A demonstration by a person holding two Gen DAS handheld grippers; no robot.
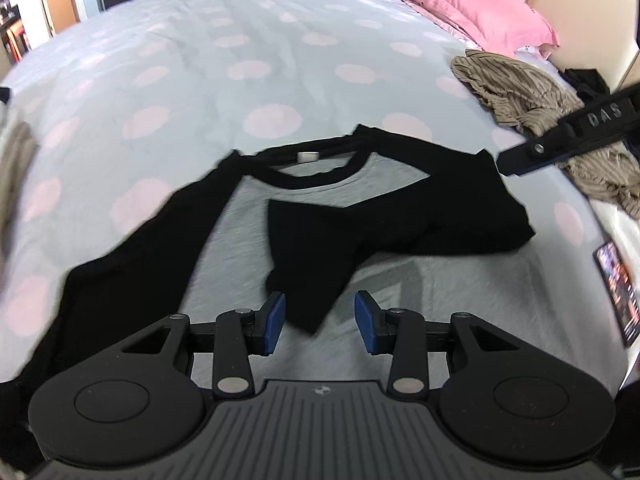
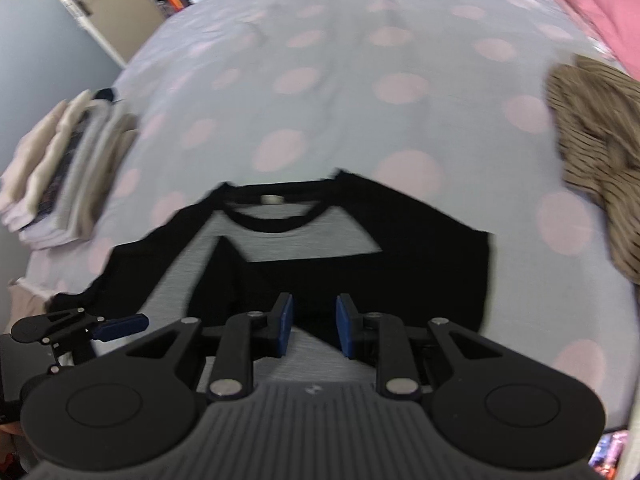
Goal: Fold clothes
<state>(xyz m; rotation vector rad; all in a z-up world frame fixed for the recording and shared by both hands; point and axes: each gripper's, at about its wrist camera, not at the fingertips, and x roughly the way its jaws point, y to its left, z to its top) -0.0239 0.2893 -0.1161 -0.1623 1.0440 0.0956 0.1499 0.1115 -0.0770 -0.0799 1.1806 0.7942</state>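
Lying flat on the pale polka-dot bedspread, the grey raglan shirt with black sleeves has one sleeve folded across its chest. Left gripper hovers near the sleeve cuff, blue pads spread, empty. Right gripper likewise parted; contact with cloth is unclear through blur. Folded stack at left; crumpled brown striped garment at right.
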